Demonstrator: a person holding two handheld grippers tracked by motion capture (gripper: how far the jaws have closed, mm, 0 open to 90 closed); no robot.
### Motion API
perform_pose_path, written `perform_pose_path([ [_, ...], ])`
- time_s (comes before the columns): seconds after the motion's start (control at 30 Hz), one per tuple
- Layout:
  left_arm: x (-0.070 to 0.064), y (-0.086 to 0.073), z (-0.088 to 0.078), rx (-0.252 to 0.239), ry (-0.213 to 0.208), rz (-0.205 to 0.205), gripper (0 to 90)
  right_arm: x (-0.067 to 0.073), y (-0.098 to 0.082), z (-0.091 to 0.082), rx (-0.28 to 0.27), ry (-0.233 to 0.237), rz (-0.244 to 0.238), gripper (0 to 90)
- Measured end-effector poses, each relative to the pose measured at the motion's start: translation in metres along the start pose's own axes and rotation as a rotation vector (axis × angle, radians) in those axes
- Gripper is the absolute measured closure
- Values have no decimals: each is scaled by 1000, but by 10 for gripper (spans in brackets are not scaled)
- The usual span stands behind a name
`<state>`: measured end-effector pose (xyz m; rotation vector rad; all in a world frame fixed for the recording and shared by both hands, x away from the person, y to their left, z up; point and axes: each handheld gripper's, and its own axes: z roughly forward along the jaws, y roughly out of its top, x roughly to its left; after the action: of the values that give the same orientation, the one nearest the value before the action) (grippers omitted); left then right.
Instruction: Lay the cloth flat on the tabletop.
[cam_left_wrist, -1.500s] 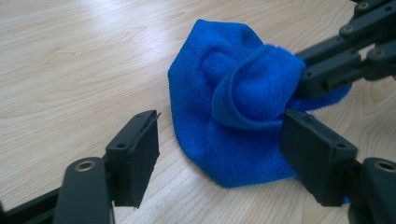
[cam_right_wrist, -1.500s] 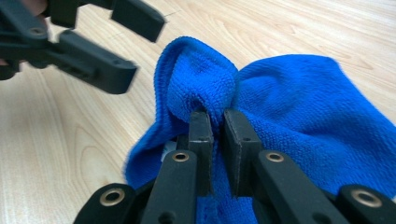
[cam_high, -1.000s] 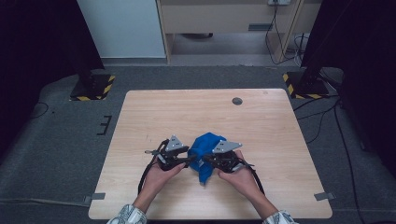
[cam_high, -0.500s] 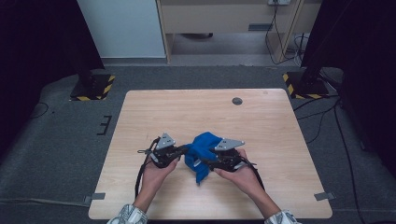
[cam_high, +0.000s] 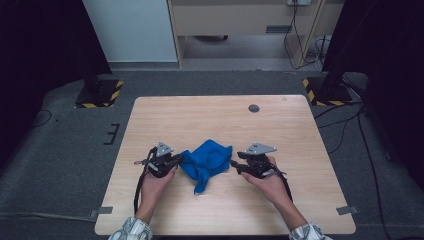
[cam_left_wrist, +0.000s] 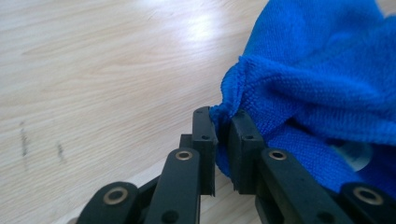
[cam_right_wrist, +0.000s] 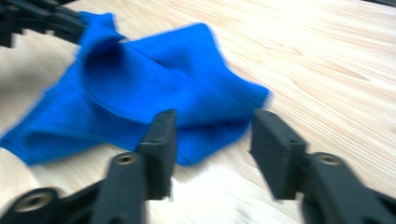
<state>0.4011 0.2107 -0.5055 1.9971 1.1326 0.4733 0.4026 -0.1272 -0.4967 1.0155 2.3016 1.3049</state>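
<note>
On the wooden worktop, your left gripper is pinching the blue cloth's edge; your right gripper, jaws spread and just closing, is sitting just short of it.

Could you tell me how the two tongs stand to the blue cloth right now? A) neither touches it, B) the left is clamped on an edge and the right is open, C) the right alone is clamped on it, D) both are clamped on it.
B: in the left gripper view the left tongs pinch an edge of the blue cloth, while the right tongs stand open before it.
</note>
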Motion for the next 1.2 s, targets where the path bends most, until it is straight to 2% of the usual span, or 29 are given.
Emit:
perform_pose_path([
  [0.1,4,-3,2,17,5,-11,813,-9,-5,0,16,-32,24,623],
  [0.2,6,-6,4,36,2,-17,810,-12,-9,3,37,-24,36,630],
  [0.3,4,-7,7,46,-9,-16,809,-5,-9,9,57,-6,27,593],
  [0.4,-1,-8,10,65,-17,9,807,4,-10,17,86,9,17,523],
  [0.53,-7,-9,14,81,-24,33,806,14,-14,29,103,43,-5,511],
  [0.67,-10,-9,17,86,-36,38,805,16,-16,40,139,31,-9,497],
  [0.73,-12,-9,17,86,-44,39,805,16,-17,43,153,25,-8,567],
  [0.8,-14,-9,17,87,-52,42,804,14,-18,43,147,21,-19,698],
  [0.87,-15,-9,18,89,-56,45,802,12,-18,43,147,27,-17,775],
  [0.9,-15,-10,18,90,-57,49,802,12,-18,43,147,27,-17,775],
  [0.93,-17,-9,18,90,-65,48,801,10,-19,43,141,19,-19,839],
  [1.07,-18,-9,17,87,-71,54,795,5,-18,38,133,21,-11,866],
  [1.2,-23,-6,8,59,-86,68,792,-8,-15,24,116,10,13,871],
])
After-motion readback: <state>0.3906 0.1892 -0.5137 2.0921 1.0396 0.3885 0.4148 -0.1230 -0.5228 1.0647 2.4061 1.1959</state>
